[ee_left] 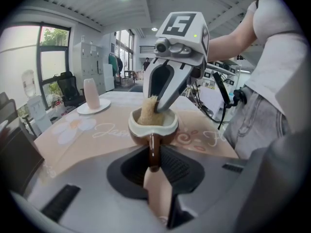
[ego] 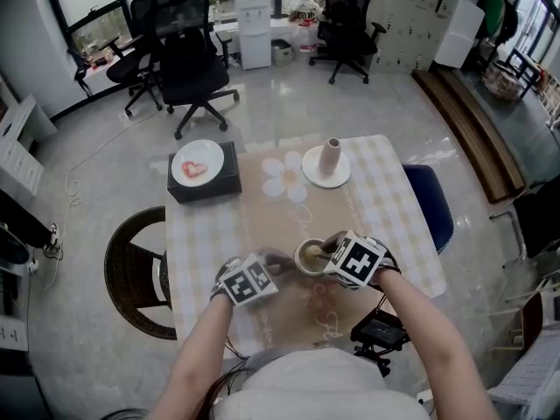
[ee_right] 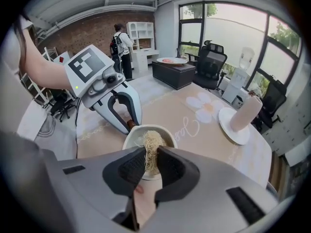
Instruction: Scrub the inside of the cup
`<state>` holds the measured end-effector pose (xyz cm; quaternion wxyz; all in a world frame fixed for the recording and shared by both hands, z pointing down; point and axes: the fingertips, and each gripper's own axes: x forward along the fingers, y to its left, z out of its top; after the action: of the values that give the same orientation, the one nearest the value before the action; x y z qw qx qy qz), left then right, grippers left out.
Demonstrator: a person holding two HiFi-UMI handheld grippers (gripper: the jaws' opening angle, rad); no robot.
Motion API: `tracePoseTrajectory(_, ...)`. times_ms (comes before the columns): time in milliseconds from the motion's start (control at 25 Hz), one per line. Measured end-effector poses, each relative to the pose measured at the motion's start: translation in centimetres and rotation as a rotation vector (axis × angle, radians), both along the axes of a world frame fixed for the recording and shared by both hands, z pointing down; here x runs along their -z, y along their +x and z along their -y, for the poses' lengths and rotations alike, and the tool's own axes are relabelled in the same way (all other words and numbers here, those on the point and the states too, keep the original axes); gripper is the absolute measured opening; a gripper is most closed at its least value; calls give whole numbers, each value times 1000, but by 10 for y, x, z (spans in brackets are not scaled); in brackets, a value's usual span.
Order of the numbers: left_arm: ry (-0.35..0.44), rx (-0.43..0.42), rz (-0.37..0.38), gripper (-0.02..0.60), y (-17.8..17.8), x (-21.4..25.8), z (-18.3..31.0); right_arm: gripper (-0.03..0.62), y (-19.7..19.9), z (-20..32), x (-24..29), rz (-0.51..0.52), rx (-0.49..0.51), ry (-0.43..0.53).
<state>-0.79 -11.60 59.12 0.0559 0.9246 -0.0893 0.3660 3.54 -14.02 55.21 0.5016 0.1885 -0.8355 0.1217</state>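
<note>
Near the table (ego: 385,208) front edge, the left gripper (ee_left: 153,158) clamps the handle of the cup (ee_left: 142,131), and the right gripper (ee_right: 150,161) pinches a fibre scrubber (ee_right: 152,144) dipped inside it. Open cloth lies beyond, up to a saucer (ego: 311,168) bearing a pale cylinder (ego: 332,154) and a black box (ego: 206,191) under a plate (ego: 198,162).

Right gripper (ee_right: 151,155) and scrubber (ee_right: 151,142) fill the cup's (ego: 303,261) mouth; beyond the cup, bare table (ego: 289,213) until vase (ego: 331,156) and box (ego: 206,187)
</note>
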Motion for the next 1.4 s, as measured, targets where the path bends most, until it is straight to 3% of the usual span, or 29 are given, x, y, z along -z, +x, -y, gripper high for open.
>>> tracePoseTrajectory(400,5,4,-13,66,2,1,1,63,-8,-22,-1,48,26,-182)
tracePoseTrajectory(680,12,4,0,66,1,0,1,63,-1,4,11,68,-52,-52)
tracePoseTrajectory(1000,11,11,2,66,0,-3,2,66,-1,12,1,-87,29,151)
tracePoseTrajectory(1400,10,22,3,66,0,-6,2,64,6,12,-5,-214,6,50)
